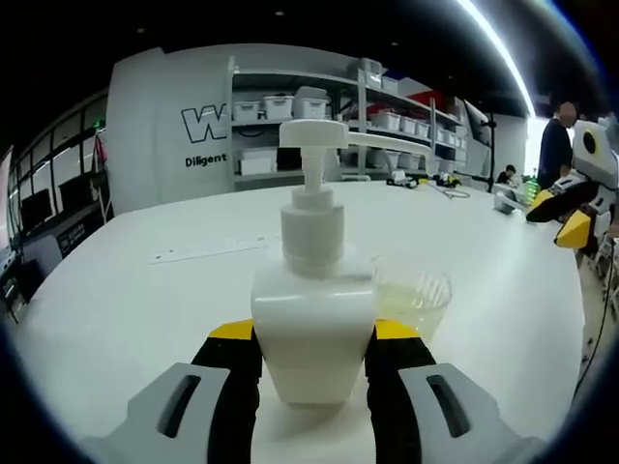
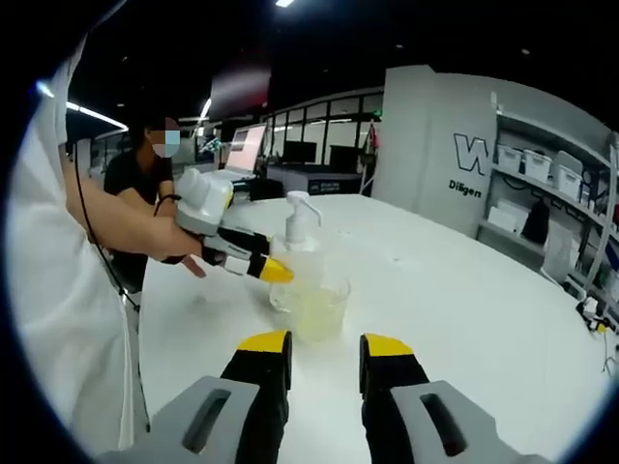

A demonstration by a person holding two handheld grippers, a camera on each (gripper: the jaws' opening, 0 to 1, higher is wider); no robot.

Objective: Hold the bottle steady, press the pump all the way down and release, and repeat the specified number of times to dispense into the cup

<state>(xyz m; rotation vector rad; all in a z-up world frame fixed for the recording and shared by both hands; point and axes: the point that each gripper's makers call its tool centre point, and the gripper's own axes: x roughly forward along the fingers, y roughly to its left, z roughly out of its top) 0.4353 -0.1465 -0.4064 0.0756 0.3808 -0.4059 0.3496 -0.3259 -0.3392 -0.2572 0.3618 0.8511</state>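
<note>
Left gripper view, bottle: the white pump bottle point(image 1: 312, 319) stands upright on the white tabletop point(image 1: 126, 309), dead centre and right up close.
Left gripper view, left tool: the left tool point(image 1: 313, 333) has its two black, yellow-tipped jaws pinching the bottle's body from both sides, low down near the base.
Left gripper view, pump: the pump head point(image 1: 314, 133) sits up high on its stem, spout pointing off to the right, above the cup.
Left gripper view, cup: a clear plastic cup point(image 1: 411, 295) sits on the tabletop just beside the bottle on its right, with a bit of pale liquid in the bottom.
Left gripper view, right tool: the right tool point(image 1: 571, 215) pokes in at the far right edge, well apart from the bottle; can't tell how its jaws stand from here.
Left gripper view, background: shelves with white bins point(image 1: 309, 106) behind the tabletop.
Right gripper view, right tool: here its jaws are spread with a clear gap, nothing between them, hanging over the tabletop.
Right gripper view, cup and bottle: the cup sits just past the jaw tips, the bottle right behind it.
Right gripper view, left tool: it comes in from the left, held by a person's hand point(image 2: 184, 246), clamped on the bottle.
</note>
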